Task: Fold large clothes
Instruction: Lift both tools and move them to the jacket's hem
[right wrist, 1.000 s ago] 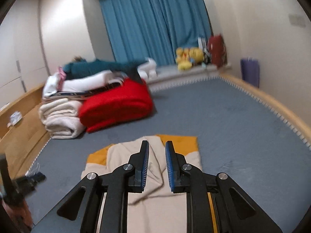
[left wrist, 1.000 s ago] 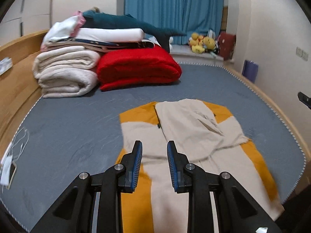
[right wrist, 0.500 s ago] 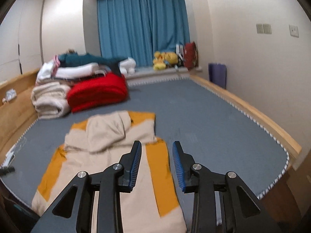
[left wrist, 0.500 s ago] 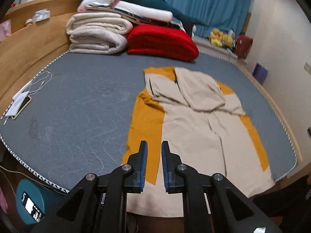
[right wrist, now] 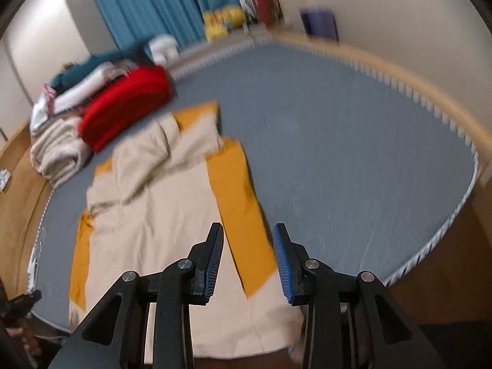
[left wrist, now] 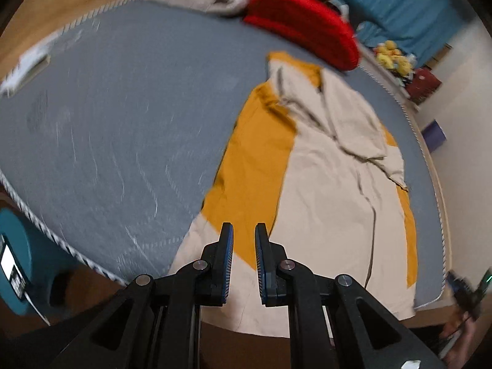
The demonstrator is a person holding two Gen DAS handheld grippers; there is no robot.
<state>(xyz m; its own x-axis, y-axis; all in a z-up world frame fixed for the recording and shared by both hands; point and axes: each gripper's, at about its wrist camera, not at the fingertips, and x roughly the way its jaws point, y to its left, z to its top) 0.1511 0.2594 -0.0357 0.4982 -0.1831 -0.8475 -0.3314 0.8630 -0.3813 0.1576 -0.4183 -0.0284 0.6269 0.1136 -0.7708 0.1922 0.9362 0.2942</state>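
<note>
Jacket lies spread flat on grey mattress.

Bare grey mattress flanks the garment (red blanket blocks the far end).

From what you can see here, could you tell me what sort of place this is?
Most likely a bedroom: a large grey mattress in a wooden frame, folded blankets stacked at its head, and blue curtains behind.
</note>
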